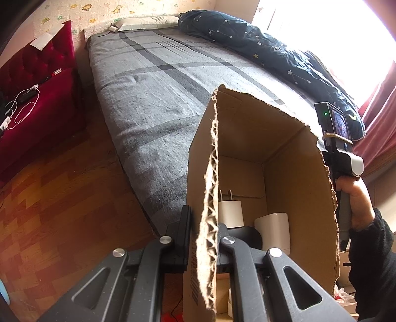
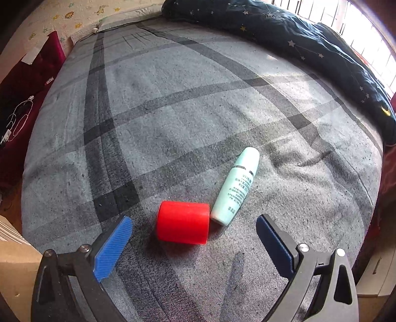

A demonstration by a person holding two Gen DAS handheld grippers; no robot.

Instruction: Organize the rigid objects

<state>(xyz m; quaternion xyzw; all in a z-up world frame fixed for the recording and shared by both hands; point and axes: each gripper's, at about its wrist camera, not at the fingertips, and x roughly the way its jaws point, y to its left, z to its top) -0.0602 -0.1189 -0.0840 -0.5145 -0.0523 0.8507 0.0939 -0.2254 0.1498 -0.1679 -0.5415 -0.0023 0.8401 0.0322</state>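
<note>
My left gripper [image 1: 203, 237] is shut on the torn near wall of an open cardboard box [image 1: 284, 158], held at the bed's near edge. Inside the box stand a white plug adapter [image 1: 230, 210] and a white cylinder [image 1: 273, 229]. My right gripper [image 2: 194, 230] is open and empty, low over the bed, with its blue pads [image 2: 112, 247] on either side of a red cylinder [image 2: 183, 222] lying on its side. A pale green bottle [image 2: 236, 189] lies touching the red cylinder's right end. The right gripper's body [image 1: 339, 138] shows in the left wrist view behind the box.
The grey plaid bed [image 2: 173, 99] fills the middle. A dark star-print quilt [image 2: 309, 42] lies along its far right side, a pillow [image 1: 143, 23] at the head. A red armchair [image 1: 37, 81] with cables stands left, on the wooden floor [image 1: 61, 210].
</note>
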